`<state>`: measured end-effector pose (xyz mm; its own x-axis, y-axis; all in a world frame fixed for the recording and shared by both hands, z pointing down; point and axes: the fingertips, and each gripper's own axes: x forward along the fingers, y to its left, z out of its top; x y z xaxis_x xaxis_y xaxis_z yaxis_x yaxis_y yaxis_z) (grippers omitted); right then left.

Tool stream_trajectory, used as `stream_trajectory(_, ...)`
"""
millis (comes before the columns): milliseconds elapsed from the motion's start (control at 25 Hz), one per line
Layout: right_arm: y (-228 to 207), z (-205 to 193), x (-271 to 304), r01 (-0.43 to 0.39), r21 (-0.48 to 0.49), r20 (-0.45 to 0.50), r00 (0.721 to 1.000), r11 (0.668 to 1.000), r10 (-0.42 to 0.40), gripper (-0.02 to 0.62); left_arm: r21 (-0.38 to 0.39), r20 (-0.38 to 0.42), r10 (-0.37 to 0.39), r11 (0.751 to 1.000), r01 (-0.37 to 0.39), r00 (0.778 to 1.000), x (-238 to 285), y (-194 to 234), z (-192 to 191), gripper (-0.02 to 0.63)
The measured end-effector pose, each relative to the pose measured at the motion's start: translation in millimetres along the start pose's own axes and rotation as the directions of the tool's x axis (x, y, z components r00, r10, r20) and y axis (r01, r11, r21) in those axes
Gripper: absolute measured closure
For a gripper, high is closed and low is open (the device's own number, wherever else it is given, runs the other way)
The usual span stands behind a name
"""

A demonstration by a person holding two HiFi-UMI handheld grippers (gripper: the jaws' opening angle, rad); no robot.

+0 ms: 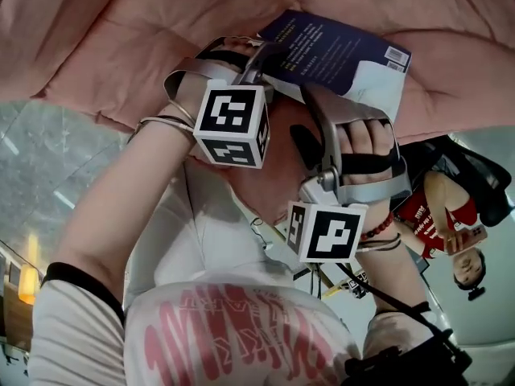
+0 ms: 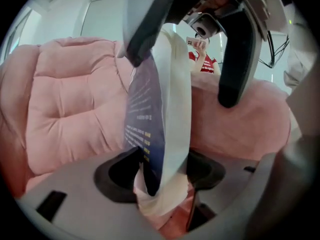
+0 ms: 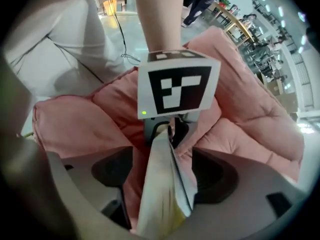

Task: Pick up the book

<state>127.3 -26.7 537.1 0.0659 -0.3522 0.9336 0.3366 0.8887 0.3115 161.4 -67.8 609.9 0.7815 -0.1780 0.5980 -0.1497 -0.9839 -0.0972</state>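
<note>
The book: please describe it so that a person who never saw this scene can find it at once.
The pink quilted cushion fills the top of the head view. Near its upper middle, right of centre, is the book. It is the only dark blue thing against the pink, with lines of print and a barcode on its cover and white pages.

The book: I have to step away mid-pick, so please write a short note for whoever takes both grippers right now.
Left gripper: shut on the book, with pads on the cover and the pages.
Right gripper: open, with the book's edge between its jaws but not pressed.
Book: edge-on between both grippers, over the cushion. I can't tell whether it is clear of it.
Done: left grip taken.
To do: probably close the right jaws, then lift the book clear.
</note>
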Motion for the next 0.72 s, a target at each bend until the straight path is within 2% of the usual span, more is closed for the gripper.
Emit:
stream_trajectory(280,-4,-17,17,-0.033,-0.083,-0.128,0.991,0.996,0.023,0.233,-0.007,0.005,-0.021,1.0,0.021,1.0,-7,3,3,0.322)
stream_trajectory(480,3,-24,15,-0.055,-0.06,-0.174,0.984,0.997,0.044,0.27,-0.034,0.015,-0.027,0.999,0.027,1.0,-14,7,6,0.33)
stream_trajectory(600,2,-36,17,-0.024,-0.023,-0.197,0.98,0.999,0.019,0.27,-0.058,0.006,-0.049,0.997,0.049,0.999,-13,8,9,0.333)
stream_trajectory(720,-12,-44,22,0.045,-0.001,-0.214,0.976,0.999,-0.044,0.286,-0.072,-0.026,-0.076,0.995,0.074,0.997,-15,10,11,0.339)
